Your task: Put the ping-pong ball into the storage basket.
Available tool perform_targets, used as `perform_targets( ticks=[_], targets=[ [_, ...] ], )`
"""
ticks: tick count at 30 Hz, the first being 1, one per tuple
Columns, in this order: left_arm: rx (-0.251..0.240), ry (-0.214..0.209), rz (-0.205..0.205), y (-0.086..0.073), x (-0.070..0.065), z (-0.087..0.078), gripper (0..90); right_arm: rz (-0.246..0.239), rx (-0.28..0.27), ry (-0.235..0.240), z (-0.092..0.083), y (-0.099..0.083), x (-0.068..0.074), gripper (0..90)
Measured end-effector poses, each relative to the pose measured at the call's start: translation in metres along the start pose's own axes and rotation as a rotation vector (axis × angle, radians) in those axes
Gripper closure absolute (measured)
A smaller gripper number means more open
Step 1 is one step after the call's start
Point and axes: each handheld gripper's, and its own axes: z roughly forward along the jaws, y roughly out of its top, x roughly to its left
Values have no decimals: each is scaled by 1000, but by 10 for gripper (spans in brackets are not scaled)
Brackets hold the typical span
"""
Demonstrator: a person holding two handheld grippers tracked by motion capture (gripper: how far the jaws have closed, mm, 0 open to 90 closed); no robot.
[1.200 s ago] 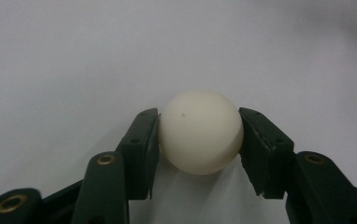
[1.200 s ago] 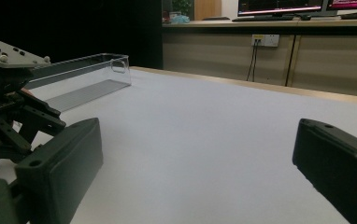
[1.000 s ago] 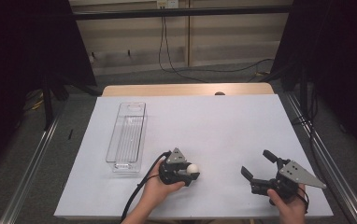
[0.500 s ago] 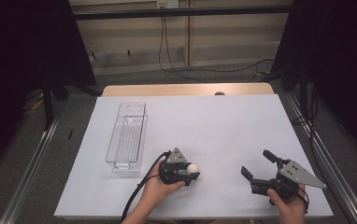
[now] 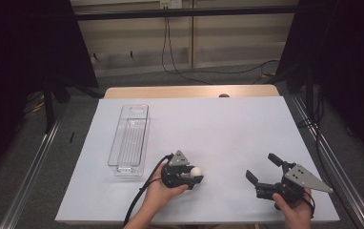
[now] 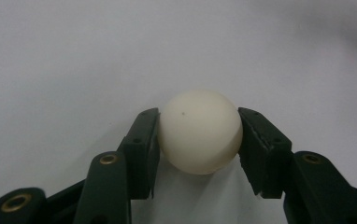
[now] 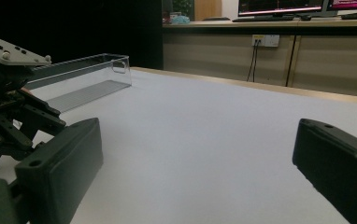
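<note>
A cream-white ball (image 6: 200,131) sits between the two black jaws of my left gripper (image 6: 198,140), whose pads press on both its sides just above the white table. From above, the same ball (image 5: 197,171) shows at the tip of the left gripper (image 5: 192,174), near the table's front middle. My right gripper (image 5: 262,169) rests at the front right with its jaws spread wide and nothing between them. In the right gripper view its fingers (image 7: 60,161) frame bare tabletop, with the left gripper's body (image 7: 3,112) at the far left.
A long clear plastic tray (image 5: 129,138) lies lengthwise on the left half of the white table (image 5: 218,124), also seen as the tray (image 7: 81,74) beyond the left gripper. A wooden edge runs along the table's far side. Metal rails flank both sides.
</note>
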Motion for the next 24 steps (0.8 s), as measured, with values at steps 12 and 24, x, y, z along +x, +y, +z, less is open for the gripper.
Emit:
perform_targets(
  ticks=[12,24],
  targets=[
    [14,1,-12,2,2,-5,510,-1,-1,6,1,0,0,14],
    [11,-3,-20,8,3,-12,511,-3,0,6,0,0,0,14]
  ],
)
